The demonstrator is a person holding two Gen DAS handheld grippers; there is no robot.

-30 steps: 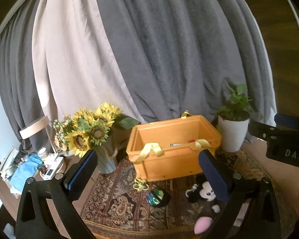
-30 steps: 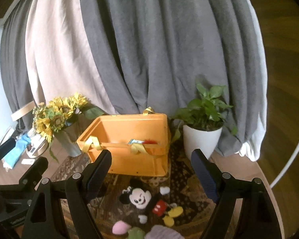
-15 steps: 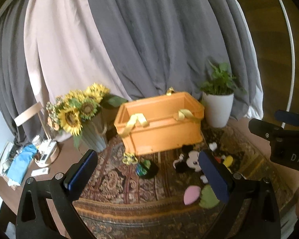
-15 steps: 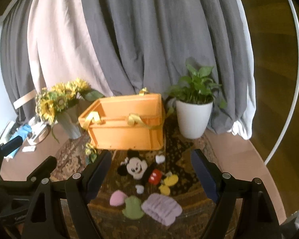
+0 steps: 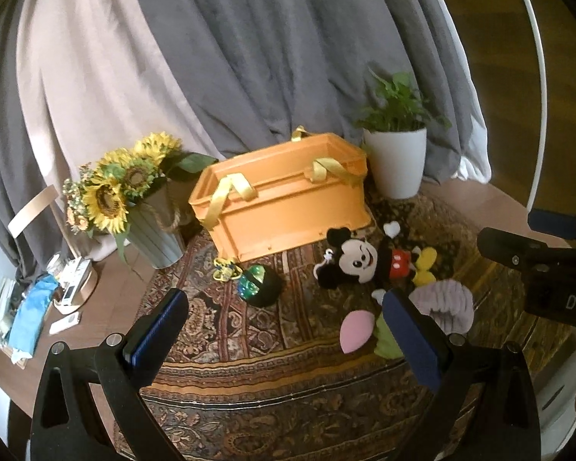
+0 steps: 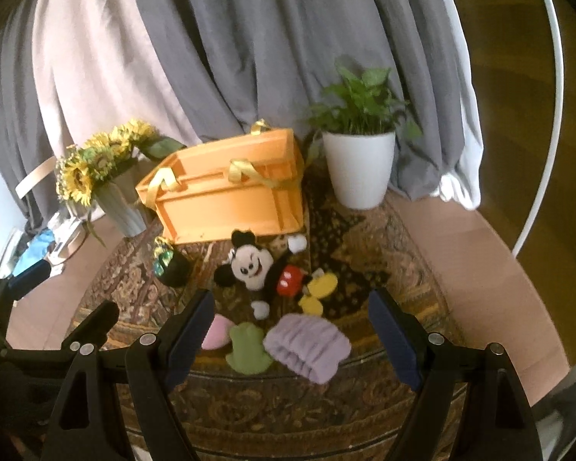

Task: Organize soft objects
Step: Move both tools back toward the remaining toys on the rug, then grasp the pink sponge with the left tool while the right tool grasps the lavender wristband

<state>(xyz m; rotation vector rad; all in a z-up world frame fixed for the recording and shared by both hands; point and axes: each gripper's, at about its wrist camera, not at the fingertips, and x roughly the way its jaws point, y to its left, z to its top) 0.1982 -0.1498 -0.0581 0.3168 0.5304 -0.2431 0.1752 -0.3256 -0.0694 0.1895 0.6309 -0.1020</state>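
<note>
An orange bin point(image 5: 288, 207) with yellow ribbon handles stands at the back of a patterned rug point(image 5: 249, 330); it also shows in the right wrist view point(image 6: 226, 199). In front of it lie a Mickey Mouse plush point(image 5: 361, 261) point(image 6: 257, 265), a lilac fluffy cloth point(image 5: 447, 303) point(image 6: 307, 345), a pink soft piece point(image 5: 355, 330) point(image 6: 216, 334), a green soft piece point(image 6: 247, 349) and a dark green shiny pouch point(image 5: 259, 284) point(image 6: 170, 265). My left gripper point(image 5: 284, 326) is open and empty above the rug. My right gripper point(image 6: 291, 330) is open and empty above the lilac cloth.
A vase of sunflowers point(image 5: 134, 199) stands left of the bin, a white potted plant point(image 5: 397, 153) right of it. Grey and beige curtains hang behind. Clutter with a blue cloth point(image 5: 30, 315) lies on the wooden surface at far left. A small yellow trinket point(image 5: 224, 269) lies by the pouch.
Both grippers have tilted down and pulled back, so the rug and the soft things on it have come fully into view. Both stay open and empty.
</note>
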